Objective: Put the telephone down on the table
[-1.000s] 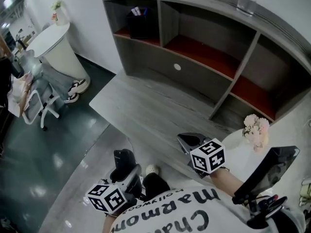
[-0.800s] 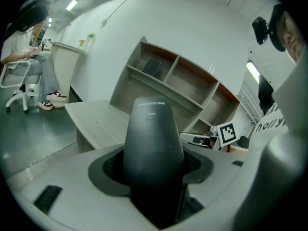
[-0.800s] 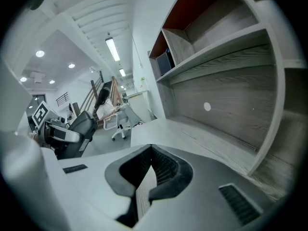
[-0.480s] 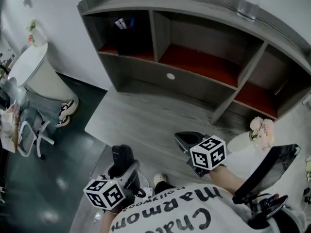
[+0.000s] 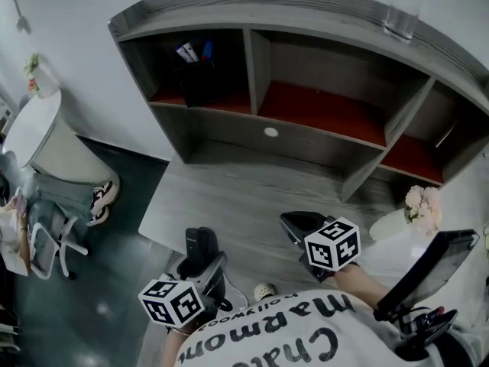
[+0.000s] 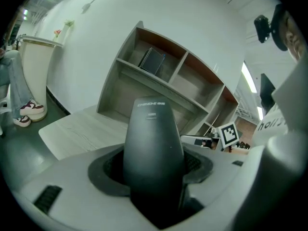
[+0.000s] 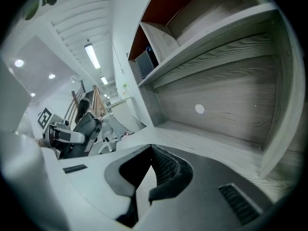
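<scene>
- Telephone (image 6: pixel 154 129): was matt black, with small pale lettering near its far end.
- Left gripper (image 6: pixel 154 162) and right gripper (image 7: pixel 150 167): had pale grey bodies and dark grey ribbed pads. Their cubes were white with black square markers.
- Table (image 5: pixel 244 197): was light grey wood grain.
- Shelf unit (image 5: pixel 260 60), 12 o'clock: was grey wood grain with red compartment floors.
- Floor (image 5: pixel 92 281), 8 o'clock: was dark and glossy.
- Flowers (image 5: pixel 424 203), 3 o'clock: were pale pink.
- Shirt (image 5: pixel 290 339), 6 o'clock: was white with black lettering.

Grey counter corner, shelving behind, open office to the left.
Curved grey shelf unit (image 5: pixel 252 52) with red-floored bays stands on the wood-grain counter (image 5: pixel 229 197) against a white wall (image 5: pixel 69 21); dark glossy floor (image 5: pixel 99 281), round white table (image 5: pixel 30 128), white swivel chair (image 5: pixel 47 239); strip lights (image 7: pixel 91 56) overhead.
</scene>
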`<state>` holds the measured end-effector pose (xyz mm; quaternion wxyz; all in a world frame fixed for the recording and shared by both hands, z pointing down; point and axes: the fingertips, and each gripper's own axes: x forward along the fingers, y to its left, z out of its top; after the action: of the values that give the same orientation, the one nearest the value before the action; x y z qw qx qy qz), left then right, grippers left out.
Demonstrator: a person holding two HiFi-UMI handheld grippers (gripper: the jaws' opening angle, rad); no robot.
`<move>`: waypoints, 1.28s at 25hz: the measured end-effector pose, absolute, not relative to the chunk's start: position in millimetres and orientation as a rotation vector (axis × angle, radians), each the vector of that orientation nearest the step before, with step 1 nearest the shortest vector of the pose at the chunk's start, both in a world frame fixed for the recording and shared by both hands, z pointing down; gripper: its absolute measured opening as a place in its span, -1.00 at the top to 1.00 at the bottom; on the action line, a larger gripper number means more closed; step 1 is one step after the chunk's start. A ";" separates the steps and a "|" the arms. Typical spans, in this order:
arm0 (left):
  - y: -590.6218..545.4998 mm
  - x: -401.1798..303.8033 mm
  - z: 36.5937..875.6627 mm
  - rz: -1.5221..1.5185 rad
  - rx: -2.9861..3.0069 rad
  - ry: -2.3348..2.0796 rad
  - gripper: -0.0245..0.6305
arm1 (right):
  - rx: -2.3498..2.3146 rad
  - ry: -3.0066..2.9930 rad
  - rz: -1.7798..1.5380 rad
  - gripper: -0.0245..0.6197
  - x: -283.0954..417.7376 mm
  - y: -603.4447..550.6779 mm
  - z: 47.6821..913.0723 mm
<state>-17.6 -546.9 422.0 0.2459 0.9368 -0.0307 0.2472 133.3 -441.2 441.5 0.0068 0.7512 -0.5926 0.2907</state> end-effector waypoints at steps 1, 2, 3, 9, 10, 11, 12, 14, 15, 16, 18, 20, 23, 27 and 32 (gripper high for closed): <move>-552.3 -14.9 422.2 0.679 2.560 -0.074 0.09 | 2.354 -1.845 0.909 0.90 133.8 -444.7 442.6; -557.5 -12.2 422.6 0.684 2.564 -0.065 0.09 | 2.360 -1.834 0.910 0.90 134.8 -447.2 443.9; -562.2 -9.3 423.2 0.688 2.565 -0.055 0.09 | 2.369 -1.821 0.914 0.90 136.3 -448.6 445.2; -584.2 13.7 433.7 0.707 2.528 -0.035 0.09 | 2.425 -1.713 0.974 0.90 147.7 -438.0 460.6; -586.2 18.5 435.7 0.719 2.528 -0.029 0.09 | 2.431 -1.694 0.989 0.90 149.7 -434.2 464.0; -587.9 23.4 437.7 0.734 2.533 -0.023 0.09 | 2.438 -1.678 1.004 0.90 151.5 -430.4 467.1; -589.4 28.3 439.7 0.748 2.539 -0.019 0.09 | 2.442 -1.667 1.017 0.90 152.8 -426.9 469.7; -591.4 37.4 443.7 0.769 2.545 -0.014 0.09 | 2.442 -1.662 1.031 0.90 154.0 -421.0 473.6; -592.3 41.7 445.8 0.776 2.545 -0.014 0.09 | 2.442 -1.669 1.030 0.90 154.5 -418.9 474.6; -593.4 46.4 448.2 0.784 2.545 -0.016 0.09 | 2.443 -1.681 1.026 0.90 155.4 -417.6 475.3; -595.8 56.3 454.4 0.811 2.549 -0.025 0.09 | 2.439 -1.708 1.021 0.90 158.1 -416.2 477.9; -597.5 65.5 462.6 0.849 2.548 -0.038 0.09 | 2.430 -1.723 1.039 0.90 161.2 -413.4 483.8; -602.5 78.6 474.7 0.924 2.554 -0.052 0.09 | 2.437 -1.731 1.105 0.90 165.8 -409.8 494.4; -611.0 105.6 498.3 1.028 2.575 -0.096 0.09 | 2.455 -1.689 1.098 0.90 184.1 -403.3 508.1; -608.1 152.9 532.1 1.183 2.577 -0.033 0.09 | 2.488 -1.678 1.049 0.90 198.2 -397.3 512.7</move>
<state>152.9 -608.1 532.1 0.1522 0.8982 -0.0116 0.4122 198.2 -397.3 512.7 -0.0188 0.7826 -0.5276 0.3299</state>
